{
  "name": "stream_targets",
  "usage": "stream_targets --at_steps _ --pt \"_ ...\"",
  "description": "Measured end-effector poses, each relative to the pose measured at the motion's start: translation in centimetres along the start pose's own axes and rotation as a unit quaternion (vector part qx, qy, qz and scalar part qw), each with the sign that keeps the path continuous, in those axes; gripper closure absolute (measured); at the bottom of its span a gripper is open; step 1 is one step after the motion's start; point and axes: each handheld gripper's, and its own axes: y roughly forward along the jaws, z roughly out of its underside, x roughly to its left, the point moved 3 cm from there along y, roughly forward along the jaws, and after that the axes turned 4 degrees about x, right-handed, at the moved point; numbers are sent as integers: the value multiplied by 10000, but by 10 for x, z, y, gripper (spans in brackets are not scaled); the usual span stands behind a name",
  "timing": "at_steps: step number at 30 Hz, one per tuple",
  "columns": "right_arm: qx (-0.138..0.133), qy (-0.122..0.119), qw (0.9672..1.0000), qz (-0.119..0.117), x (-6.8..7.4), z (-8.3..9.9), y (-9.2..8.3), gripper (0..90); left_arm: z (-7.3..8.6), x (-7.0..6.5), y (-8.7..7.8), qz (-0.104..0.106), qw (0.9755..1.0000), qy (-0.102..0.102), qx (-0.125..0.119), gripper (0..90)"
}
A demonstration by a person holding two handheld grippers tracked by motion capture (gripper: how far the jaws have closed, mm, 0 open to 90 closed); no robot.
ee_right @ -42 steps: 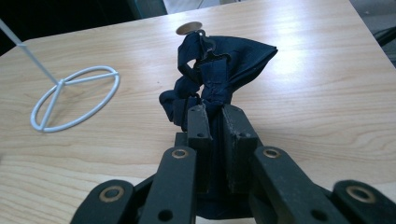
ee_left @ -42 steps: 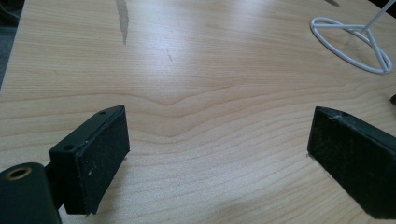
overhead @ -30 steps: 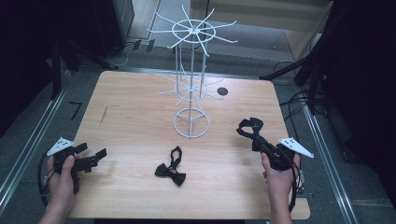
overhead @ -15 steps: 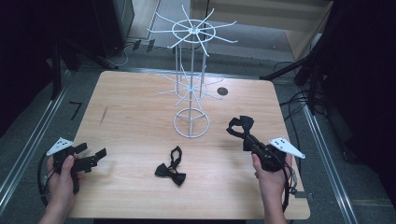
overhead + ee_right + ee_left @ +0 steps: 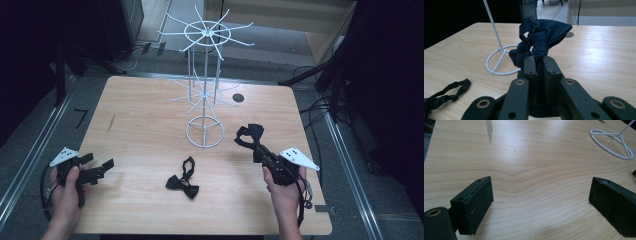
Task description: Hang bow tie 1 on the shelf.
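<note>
Over on the left, the left gripper (image 5: 97,171) is resting low at the table (image 5: 140,125) edge, its jaws standing wide apart with bare wood between them. Ahead of it and to its right, a second bow tie (image 5: 183,181) is lying flat on the table. Beyond that, the white wire rack (image 5: 205,95) is standing upright. On the right, the right gripper (image 5: 538,62) is clamping a dark bow tie (image 5: 541,37), lifted clear of the wood, the rack's ring base just beside its tips.
</note>
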Motion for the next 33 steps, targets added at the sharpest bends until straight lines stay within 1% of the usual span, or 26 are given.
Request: stream_targets --at_steps 7,9,15,19,25,33 --pt "-62 -76 9999 -70 8 -3 -3 839 0 0 0 6 10000 -9 7 60" --pt "-115 -134 9998 -84 10 -5 -4 839 0 0 0 8 10000 -10 8 60" --pt "-196 -184 9996 -128 16 -8 -7 839 0 0 0 7 10000 -14 12 60" --pt "-252 -255 9993 -131 20 -11 -8 839 0 0 0 8 10000 -13 18 60" --pt "-303 -260 9991 -139 23 -12 -10 838 0 0 0 6 10000 -14 13 60" --pt "-450 -361 9983 -85 26 -15 -13 838 0 0 0 10 10000 -13 21 60"
